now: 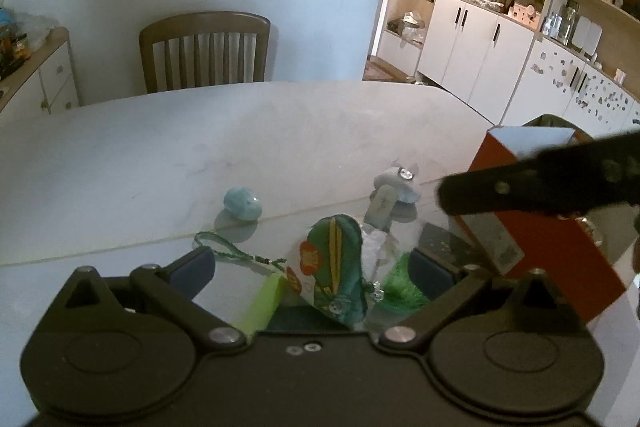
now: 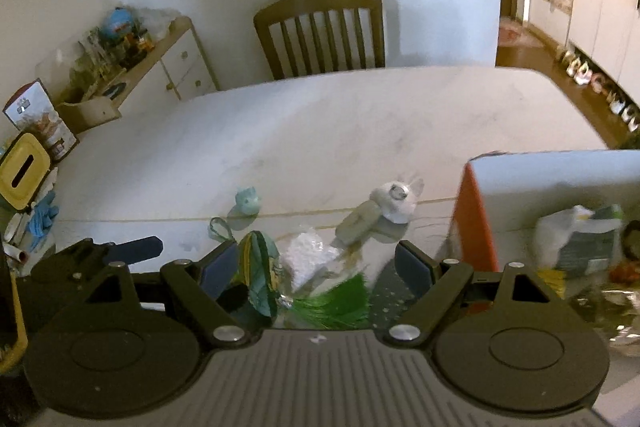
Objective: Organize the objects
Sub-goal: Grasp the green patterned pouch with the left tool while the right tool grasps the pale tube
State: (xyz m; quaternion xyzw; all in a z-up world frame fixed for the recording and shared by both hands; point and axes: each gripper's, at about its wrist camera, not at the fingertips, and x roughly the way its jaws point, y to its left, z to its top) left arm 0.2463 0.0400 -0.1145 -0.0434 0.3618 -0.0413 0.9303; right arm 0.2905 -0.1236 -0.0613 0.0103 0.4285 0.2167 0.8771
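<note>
A small pile lies on the white table (image 1: 160,155): a green pouch (image 1: 336,267), a lime block (image 1: 264,303), a clear bag of white bits (image 2: 308,255) and a green tassel (image 2: 336,303). Beyond it sit a small blue toy (image 1: 242,207) and a white plush with a tag (image 1: 396,183). My left gripper (image 1: 314,269) hovers open over the pile, touching nothing. My right gripper (image 2: 318,267) is open above the same pile; one of its fingers (image 1: 520,187) crosses the left wrist view. An orange box (image 2: 476,219) with items inside stands at the right.
A wooden chair (image 2: 320,31) stands at the table's far side. A sideboard (image 2: 168,67) crowded with clutter is at the left. A yellow tissue box (image 2: 24,175) and blue gloves (image 2: 42,217) lie at the table's left end. White cabinets (image 1: 480,43) line the right wall.
</note>
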